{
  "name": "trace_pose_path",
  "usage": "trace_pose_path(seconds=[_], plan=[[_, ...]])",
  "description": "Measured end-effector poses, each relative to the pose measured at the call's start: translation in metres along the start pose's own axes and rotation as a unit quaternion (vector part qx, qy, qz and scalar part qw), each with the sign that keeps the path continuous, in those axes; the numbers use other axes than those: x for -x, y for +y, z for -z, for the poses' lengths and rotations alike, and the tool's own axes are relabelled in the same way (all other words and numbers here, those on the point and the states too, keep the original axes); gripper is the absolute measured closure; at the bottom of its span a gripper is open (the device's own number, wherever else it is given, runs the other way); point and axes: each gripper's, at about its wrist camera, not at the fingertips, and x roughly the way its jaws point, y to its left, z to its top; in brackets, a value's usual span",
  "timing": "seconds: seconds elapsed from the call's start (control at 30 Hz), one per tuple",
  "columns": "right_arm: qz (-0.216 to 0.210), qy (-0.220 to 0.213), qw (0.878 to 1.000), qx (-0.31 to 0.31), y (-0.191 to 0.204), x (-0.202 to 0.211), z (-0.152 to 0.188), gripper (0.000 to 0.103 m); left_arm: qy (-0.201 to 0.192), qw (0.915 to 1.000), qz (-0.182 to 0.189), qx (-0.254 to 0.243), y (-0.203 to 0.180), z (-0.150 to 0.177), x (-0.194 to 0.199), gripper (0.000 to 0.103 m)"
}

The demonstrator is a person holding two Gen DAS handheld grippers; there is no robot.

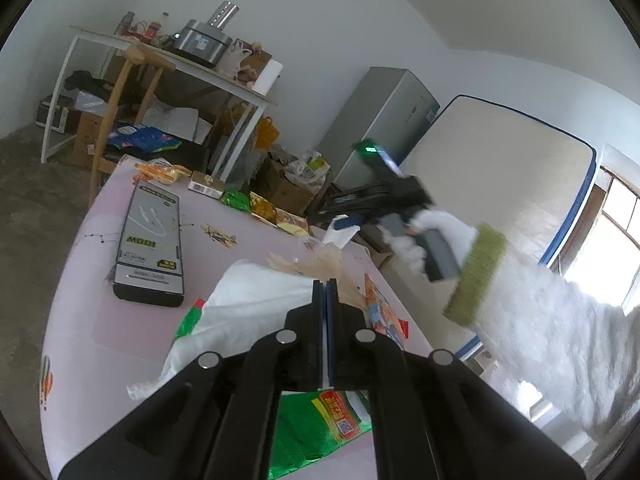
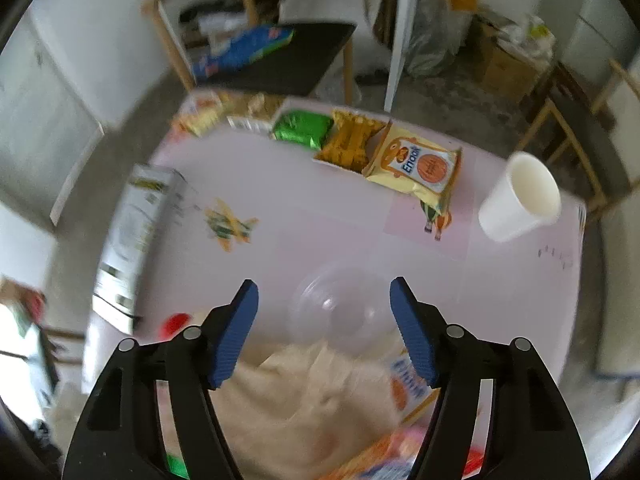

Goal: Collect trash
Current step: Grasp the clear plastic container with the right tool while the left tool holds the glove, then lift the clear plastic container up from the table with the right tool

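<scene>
My left gripper (image 1: pixel 325 282) is shut, with a white plastic bag (image 1: pixel 248 304) hanging at its fingers; whether it pinches the bag's edge is unclear. A green wrapper (image 1: pixel 316 428) lies under it. My right gripper (image 2: pixel 324 304) is open and empty above a clear plastic dome lid (image 2: pixel 340 312) and a beige plastic bag (image 2: pixel 312 400). In the left wrist view the right gripper (image 1: pixel 348 228) hovers over the table's far edge. A white paper cup (image 2: pixel 520 200) lies on its side at the right. Snack packs, a yellow one (image 2: pixel 420 164) and a green one (image 2: pixel 302 128), line the far edge.
The pink table (image 2: pixel 360 232) also bears a long grey box (image 1: pixel 150 240) at the left. Wooden chairs (image 2: pixel 256 64) stand behind the table. A metal shelf (image 1: pixel 160 92), cardboard boxes, a fridge (image 1: pixel 380 120) and a leaning mattress (image 1: pixel 500 184) fill the room beyond.
</scene>
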Motion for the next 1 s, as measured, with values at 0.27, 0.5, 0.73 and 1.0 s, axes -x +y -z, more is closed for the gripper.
trace_pose_path(seconds=[0.27,0.5,0.73,1.0], plan=[[0.036,0.095,0.993,0.053,0.001,-0.042,-0.022,0.053,0.016,0.9995,0.026,0.007,-0.007,0.007,-0.011,0.102],[0.037,0.117,0.990,0.069,0.003,-0.051,-0.009,0.089,0.021,0.9992,0.034,0.010,-0.010,0.010,-0.016,0.102],[0.051,0.097,0.992,0.064,0.001,-0.045,0.000,0.100,0.018,0.9993,0.029,0.012,-0.010,0.008,-0.015,0.102],[0.028,0.037,0.998,-0.050,-0.040,-0.007,-0.001,0.090,0.017,0.9993,0.031,0.013,-0.009,0.009,-0.013,0.102]])
